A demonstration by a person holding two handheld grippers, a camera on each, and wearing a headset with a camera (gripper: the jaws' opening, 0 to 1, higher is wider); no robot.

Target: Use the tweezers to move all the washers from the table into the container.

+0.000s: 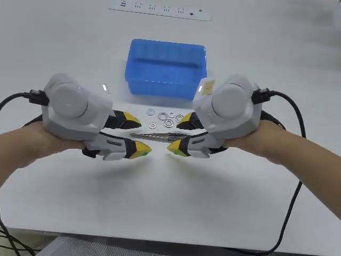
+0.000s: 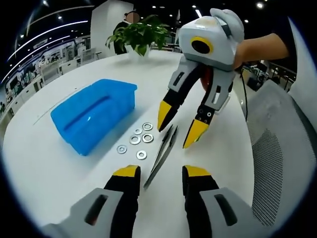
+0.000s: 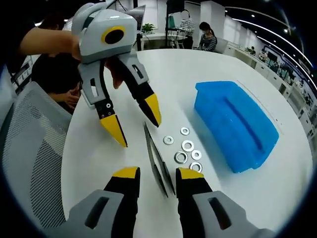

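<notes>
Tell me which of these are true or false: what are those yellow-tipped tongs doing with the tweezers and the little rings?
1. The tweezers lie on the table between the two tongs. True.
2. The right tongs are gripping the tweezers. False: the right tongs and the left tongs are both open, and the tweezers lie free.
3. Some washers are inside the blue container. False: the six washers lie on the table in front of the container, and none can be seen inside it.
4. The two tongs point toward each other. True.
</notes>
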